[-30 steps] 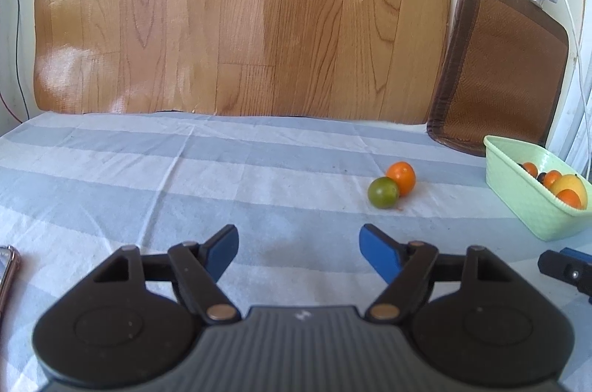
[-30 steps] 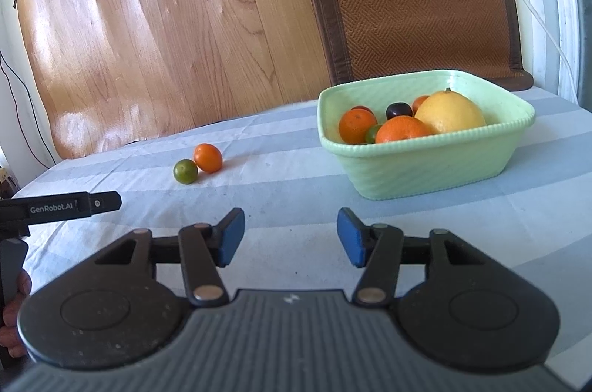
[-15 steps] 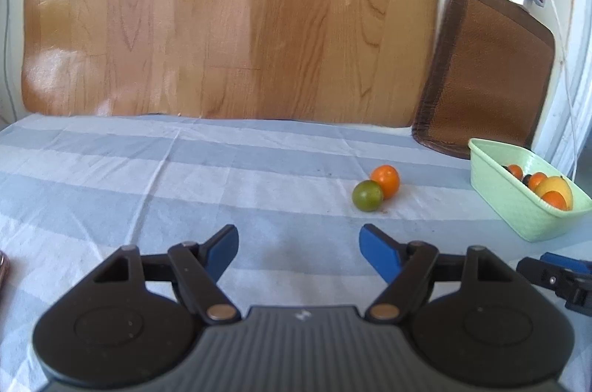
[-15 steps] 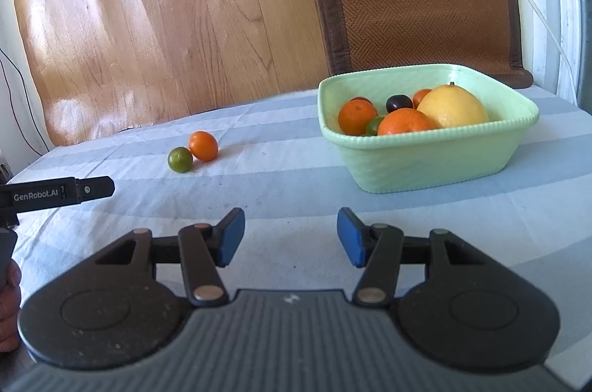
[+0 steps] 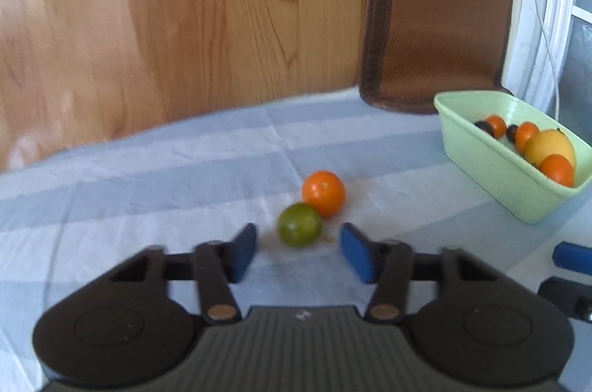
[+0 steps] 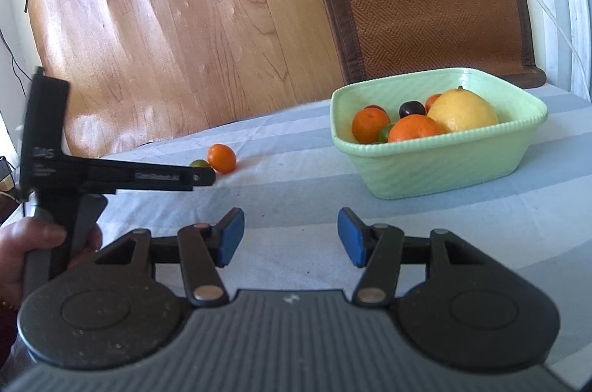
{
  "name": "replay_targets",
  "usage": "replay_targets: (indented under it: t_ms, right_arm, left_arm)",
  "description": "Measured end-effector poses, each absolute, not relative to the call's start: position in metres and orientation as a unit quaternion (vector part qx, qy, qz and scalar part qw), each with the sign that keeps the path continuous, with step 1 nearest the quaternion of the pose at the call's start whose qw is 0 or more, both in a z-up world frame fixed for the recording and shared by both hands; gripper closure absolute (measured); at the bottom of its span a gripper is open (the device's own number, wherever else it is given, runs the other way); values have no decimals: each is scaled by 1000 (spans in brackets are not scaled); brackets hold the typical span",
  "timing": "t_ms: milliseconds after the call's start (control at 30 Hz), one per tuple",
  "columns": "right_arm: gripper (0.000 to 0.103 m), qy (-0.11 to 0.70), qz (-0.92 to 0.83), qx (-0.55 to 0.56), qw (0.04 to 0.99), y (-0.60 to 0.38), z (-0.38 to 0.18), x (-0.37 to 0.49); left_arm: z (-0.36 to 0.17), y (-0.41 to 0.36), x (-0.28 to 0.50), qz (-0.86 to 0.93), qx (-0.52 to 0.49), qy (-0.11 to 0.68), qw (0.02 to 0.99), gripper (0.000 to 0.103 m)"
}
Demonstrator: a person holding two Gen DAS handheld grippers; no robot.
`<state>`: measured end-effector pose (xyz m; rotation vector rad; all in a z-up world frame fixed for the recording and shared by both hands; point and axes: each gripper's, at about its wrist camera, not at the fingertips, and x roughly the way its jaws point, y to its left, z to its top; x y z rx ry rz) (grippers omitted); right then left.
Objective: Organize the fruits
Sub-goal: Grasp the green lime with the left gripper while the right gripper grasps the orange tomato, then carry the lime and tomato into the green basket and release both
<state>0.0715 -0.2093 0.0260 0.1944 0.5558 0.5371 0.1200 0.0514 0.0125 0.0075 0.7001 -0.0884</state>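
Observation:
A small green citrus (image 5: pixel 299 225) lies on the striped cloth and touches a small orange (image 5: pixel 323 193) behind it. My left gripper (image 5: pixel 299 238) straddles the green citrus; its jaws are closing, with a narrow gap still showing on each side of the fruit. In the right wrist view that left gripper (image 6: pixel 201 175) covers most of the green citrus (image 6: pixel 199 163), beside the orange (image 6: pixel 221 158). A pale green bowl (image 6: pixel 444 140) holds several oranges, a yellow citrus and dark fruit. My right gripper (image 6: pixel 290 225) hovers open and empty in front of the bowl.
A wooden board (image 5: pixel 185 22) and a brown woven mat (image 5: pixel 436 22) lean against the wall behind the table. A white cable (image 6: pixel 547 10) hangs at the right. A person's hand (image 6: pixel 33 244) holds the left gripper's handle. The bowl (image 5: pixel 492 170) stands right of the loose fruit.
My left gripper has pushed forward to the two loose fruits, and its jaws have narrowed around the green citrus. The right gripper has stayed where it was, still open.

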Motion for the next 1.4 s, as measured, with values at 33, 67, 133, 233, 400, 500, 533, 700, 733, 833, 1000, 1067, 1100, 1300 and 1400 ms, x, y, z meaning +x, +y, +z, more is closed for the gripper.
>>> replay_targets:
  t_ms: [33,67,133,233,400,500,533,700,733,833,1000,1067,1100,1300,1400]
  right_arm:
    - [44,273,264,94,920,-209,26,72]
    - [44,276,266,93,919,-208,27,74]
    - [44,277,275,99,915,-206,30,80]
    - [44,276,297,88,910,-193,39,95]
    - [43,279,349,39,894,-137,49,135]
    - [37,301,377,12,876,-102,42,157]
    - [37,307,378,7,874,-92,39,163]
    - [55,328,382,-16,864,-63,26,179]
    - [67,327,379,-25,865,-63,27,178]
    - [67,316,373,-27,872,-76,32,169]
    - [67,269,360,-35,893,-132,41,134]
    - [67,262,349,-26,899,-159,40,119]
    - [67,258,346,-22,902,-172,40,112]
    - [67,201,311,-3,929,-238,49,90]
    - [67,171,261,-10,950,-250,56,101]
  left_arm:
    - [13,53,119,-43,5,340,940,74]
    - [12,54,116,-45,6,341,939,76]
    - [11,57,107,-41,5,339,940,76]
    - [13,66,82,-40,-11,336,941,76]
    - [12,74,49,-35,-41,324,945,76]
    - [12,74,44,-28,-40,320,946,76]
    - [12,74,44,-27,-38,319,947,76]
    - [12,75,47,-27,-42,317,947,76]
    - [12,75,46,-26,-43,316,947,76]
    - [12,76,46,-26,-47,315,948,76]
    - [15,69,41,-33,-50,310,949,76]
    - [17,63,45,-65,-80,316,943,76]
    - [20,56,47,-78,-85,316,942,76]
    - [50,-8,78,-148,-48,297,942,76]
    - [63,-37,102,-159,-31,286,944,76]
